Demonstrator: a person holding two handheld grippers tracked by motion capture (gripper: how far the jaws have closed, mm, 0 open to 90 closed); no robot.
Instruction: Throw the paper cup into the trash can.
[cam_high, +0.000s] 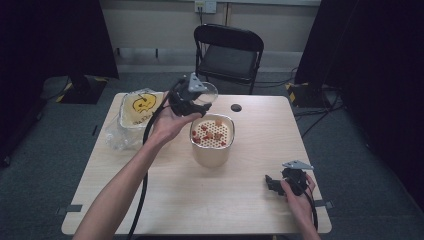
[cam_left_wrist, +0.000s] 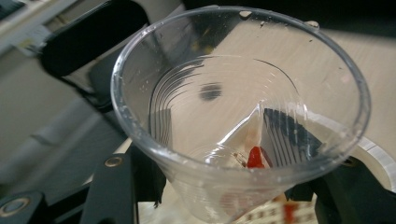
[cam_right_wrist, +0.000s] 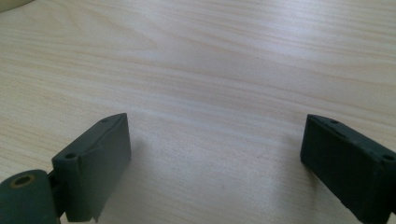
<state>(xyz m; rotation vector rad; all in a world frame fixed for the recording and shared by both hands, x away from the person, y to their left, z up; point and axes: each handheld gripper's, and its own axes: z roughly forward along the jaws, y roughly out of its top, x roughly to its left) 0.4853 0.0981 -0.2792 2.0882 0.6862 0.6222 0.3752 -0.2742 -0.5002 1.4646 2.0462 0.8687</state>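
Observation:
My left gripper (cam_high: 189, 99) is held above the table's far middle, shut on a clear plastic cup (cam_high: 205, 93) that is tipped on its side over a beige tub (cam_high: 212, 152). The tub's perforated insert carries several red pieces (cam_high: 209, 134). In the left gripper view the cup (cam_left_wrist: 210, 107) sits between the black jaws, and one red piece (cam_left_wrist: 255, 157) clings inside it near the bottom. My right gripper (cam_high: 273, 184) rests low on the table at the front right. Its jaws (cam_right_wrist: 215, 158) stand open over bare wood.
A clear plastic container with a yellow smiley face (cam_high: 138, 106) lies at the table's far left. A small black round spot (cam_high: 236, 107) marks the table (cam_high: 210, 205) behind the tub. A black folding chair (cam_high: 228, 52) stands beyond the far edge.

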